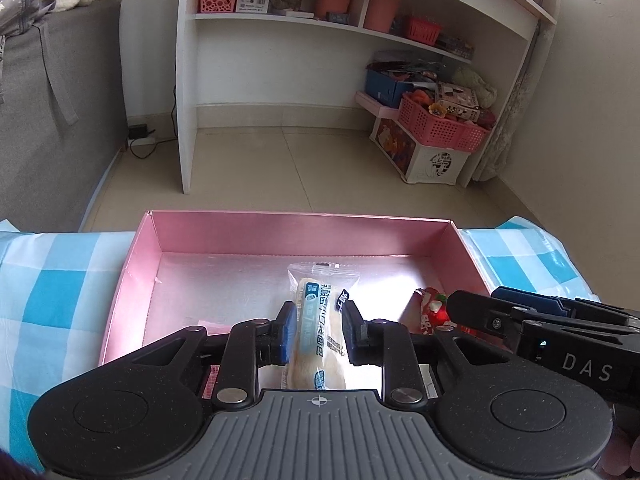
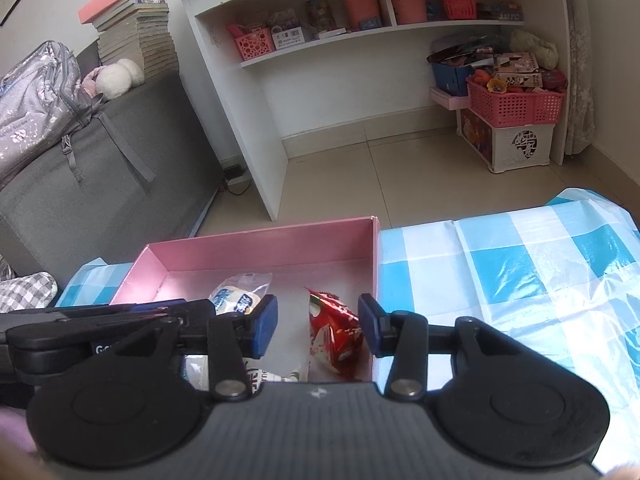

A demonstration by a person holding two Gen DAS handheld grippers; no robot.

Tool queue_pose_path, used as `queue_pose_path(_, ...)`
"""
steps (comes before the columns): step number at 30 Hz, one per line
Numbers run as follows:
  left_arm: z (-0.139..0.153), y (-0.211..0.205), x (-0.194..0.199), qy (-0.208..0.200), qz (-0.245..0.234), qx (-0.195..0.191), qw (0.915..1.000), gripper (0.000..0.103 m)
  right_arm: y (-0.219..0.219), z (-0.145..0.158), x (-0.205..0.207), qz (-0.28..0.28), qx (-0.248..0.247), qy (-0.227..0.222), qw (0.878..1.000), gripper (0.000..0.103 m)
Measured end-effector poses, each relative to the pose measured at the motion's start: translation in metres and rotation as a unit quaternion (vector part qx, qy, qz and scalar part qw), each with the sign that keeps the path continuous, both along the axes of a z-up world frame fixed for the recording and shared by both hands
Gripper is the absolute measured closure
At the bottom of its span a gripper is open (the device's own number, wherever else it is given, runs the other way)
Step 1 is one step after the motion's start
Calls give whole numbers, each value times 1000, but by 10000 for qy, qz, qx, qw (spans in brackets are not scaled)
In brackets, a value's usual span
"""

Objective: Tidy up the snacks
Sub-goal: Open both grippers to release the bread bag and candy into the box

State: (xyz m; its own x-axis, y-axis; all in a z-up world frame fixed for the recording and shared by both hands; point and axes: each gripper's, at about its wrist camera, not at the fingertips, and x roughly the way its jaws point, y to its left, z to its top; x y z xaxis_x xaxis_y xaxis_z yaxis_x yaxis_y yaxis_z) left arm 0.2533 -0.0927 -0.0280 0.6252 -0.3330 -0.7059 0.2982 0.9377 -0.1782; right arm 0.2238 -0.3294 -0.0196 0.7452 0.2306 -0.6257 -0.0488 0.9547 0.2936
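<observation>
A shallow pink box (image 1: 280, 228) sits on the table's blue-checked cloth (image 2: 520, 264), its far wall flush with the table's far edge, and both snacks already lie on its silvery floor. The left gripper (image 1: 318, 330) hovers over the pale bread packet (image 1: 318, 320), which rests lengthwise near the middle of the box; the blue pads flank the wrapper with a sliver of gap on each side, so the packet looks let go rather than pinched. The right gripper (image 2: 318, 326) has its jaws parted wider around the red snack bag (image 2: 334, 336), which leans close to the box's right wall, and the pads stand clear of the foil on both sides. That reads as a drop just made: each snack is set down side by side, left and right, so the two hands do not cross and the packets lie apart instead of piled. Judging by this, the placing step for these two is done, and the grippers only need to lift away cleanly
</observation>
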Motion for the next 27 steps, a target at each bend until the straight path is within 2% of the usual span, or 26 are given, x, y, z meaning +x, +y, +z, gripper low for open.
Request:
queue_pose_path(1,2,0,-1,0,23,14,10000,72,0,2,-1,-36,-46,-4,10000,50)
queue_pose_path(2,4,1,-3,-7,40,33,10000,69,1,4,-2,-96,-118,-23,9999,42)
queue_pose_path(3,6,2,-5,-20,50,46,10000,64,0,6,-4,-120,-148,-45,9998,39)
queue_pose_path(10,22,14,-24,-36,57,21,10000,48,-5,20,-18,-213,-141,-102,9996,28)
queue_pose_path(18,40,31,-56,-55,57,43,10000,35,-5,36,-45,-243,-183,-218,9993,15)
queue_pose_path(27,53,53,-96,-45,36,11,10000,21,-2,53,-78,-196,-354,-378,9985,7)
